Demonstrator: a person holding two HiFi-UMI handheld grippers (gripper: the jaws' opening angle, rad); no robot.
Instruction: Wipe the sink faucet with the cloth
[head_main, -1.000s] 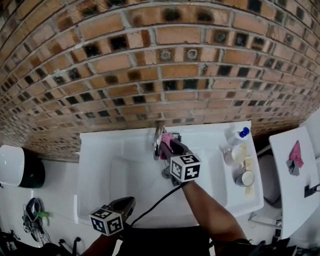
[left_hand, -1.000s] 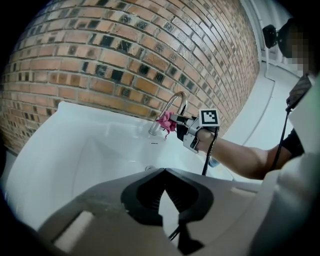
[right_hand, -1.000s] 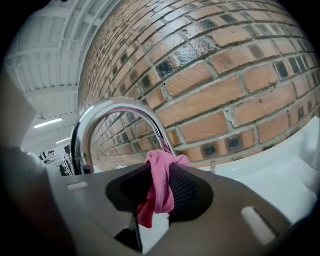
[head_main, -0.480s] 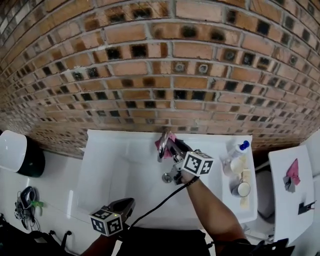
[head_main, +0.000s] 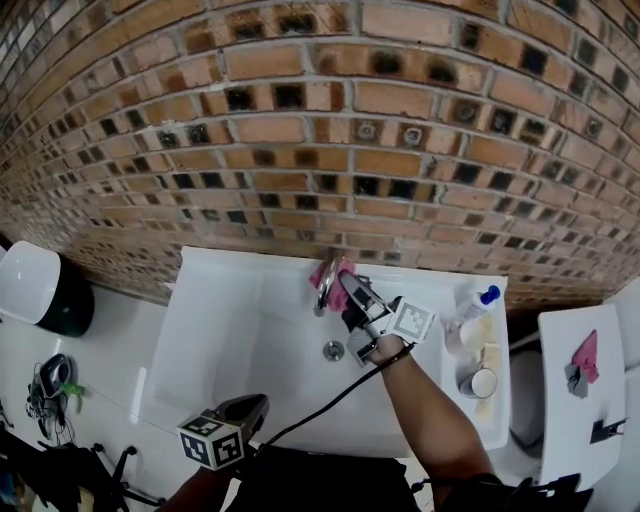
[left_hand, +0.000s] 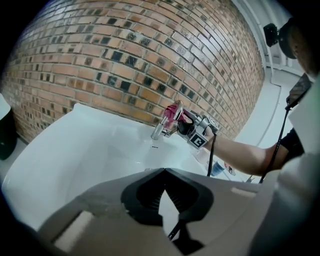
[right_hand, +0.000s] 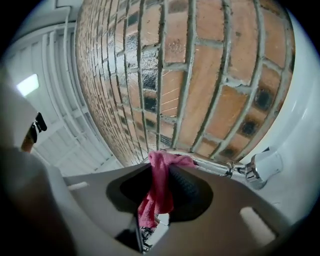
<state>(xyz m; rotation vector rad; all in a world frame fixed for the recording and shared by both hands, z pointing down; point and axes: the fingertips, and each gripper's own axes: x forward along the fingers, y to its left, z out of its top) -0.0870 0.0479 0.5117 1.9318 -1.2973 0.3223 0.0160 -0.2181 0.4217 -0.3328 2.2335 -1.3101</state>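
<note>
Pink cloth (right_hand: 156, 187) is pinched tight between the fingers of the right gripper (head_main: 347, 283), which holds it against the upper part of the chrome faucet (head_main: 322, 292) at the back of the white sink (head_main: 215, 330), just under the brick wall (head_main: 300, 120). Well in front of the faucet, over the near rim of the sink, the left gripper (left_hand: 162, 186) hangs with its fingers closed together and nothing between them.

No word, brand or number can be read anywhere. The cube (head_main: 212, 441) on the left claw (head_main: 258, 403) and the cube (head_main: 410, 320) on the right claw (head_main: 340, 278) bear only black-and-white square markers — patterns, not letters or digits. The bottle (head_main: 475, 298) at the sink's (head_main: 215, 330) right edge is too small for any label to be read.
</note>
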